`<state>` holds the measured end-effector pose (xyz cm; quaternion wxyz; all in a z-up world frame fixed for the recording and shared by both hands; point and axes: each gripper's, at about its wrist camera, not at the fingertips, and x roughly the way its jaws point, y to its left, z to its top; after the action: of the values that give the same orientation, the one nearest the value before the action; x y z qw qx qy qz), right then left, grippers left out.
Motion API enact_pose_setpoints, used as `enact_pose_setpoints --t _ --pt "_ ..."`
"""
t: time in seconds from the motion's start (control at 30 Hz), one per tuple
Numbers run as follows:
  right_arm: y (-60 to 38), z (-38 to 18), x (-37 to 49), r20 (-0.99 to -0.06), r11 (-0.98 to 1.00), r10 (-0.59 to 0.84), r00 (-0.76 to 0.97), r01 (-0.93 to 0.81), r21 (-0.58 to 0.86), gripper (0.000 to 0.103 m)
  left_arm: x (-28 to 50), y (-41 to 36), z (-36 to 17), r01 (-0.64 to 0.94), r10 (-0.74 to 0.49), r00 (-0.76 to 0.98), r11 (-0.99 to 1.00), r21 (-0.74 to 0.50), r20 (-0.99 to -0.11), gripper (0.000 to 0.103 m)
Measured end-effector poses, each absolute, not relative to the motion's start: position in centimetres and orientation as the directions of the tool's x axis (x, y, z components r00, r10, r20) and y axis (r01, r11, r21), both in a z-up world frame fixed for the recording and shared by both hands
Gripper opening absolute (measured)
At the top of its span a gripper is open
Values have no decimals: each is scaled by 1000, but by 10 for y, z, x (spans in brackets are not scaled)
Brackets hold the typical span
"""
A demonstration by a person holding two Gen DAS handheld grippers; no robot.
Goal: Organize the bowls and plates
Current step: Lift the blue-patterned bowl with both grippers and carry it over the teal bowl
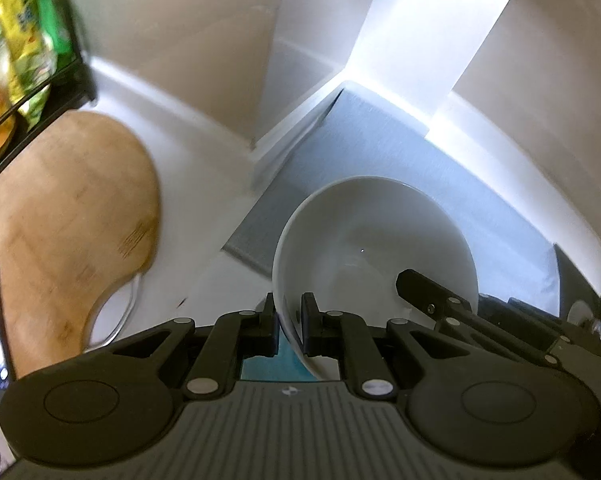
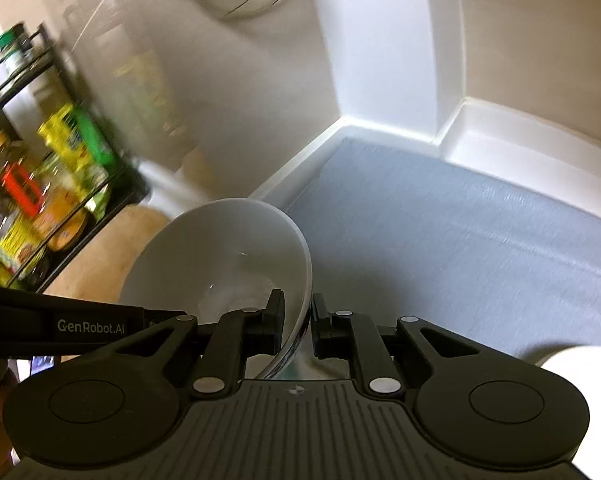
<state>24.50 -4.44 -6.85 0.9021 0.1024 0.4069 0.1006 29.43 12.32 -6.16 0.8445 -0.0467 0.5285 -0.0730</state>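
Note:
A white bowl [image 1: 376,248] is held in the air over the grey mat [image 1: 364,148], tilted. My left gripper [image 1: 289,320] is shut on its near-left rim, one finger inside and one outside. My right gripper [image 2: 297,316] is shut on the opposite rim of the same bowl [image 2: 224,252]. The right gripper's black body [image 1: 452,312] shows at the bowl's right edge in the left wrist view. The left gripper's arm [image 2: 60,326] enters from the left in the right wrist view.
A wooden cutting board [image 1: 68,224] lies on the white counter at left. A black wire rack [image 2: 40,184] with bottles and packets stands behind it. The grey mat [image 2: 460,240] fills the counter corner by the white wall. A white rounded object [image 2: 580,364] sits at lower right.

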Motion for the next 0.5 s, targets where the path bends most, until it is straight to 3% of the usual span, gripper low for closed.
enact_pose_setpoints --t 0.5 --pt "-20 -86 222 -780 958 280 560 -111 264 16 270 153 -94 65 -204 304 979 -194 -931 13"
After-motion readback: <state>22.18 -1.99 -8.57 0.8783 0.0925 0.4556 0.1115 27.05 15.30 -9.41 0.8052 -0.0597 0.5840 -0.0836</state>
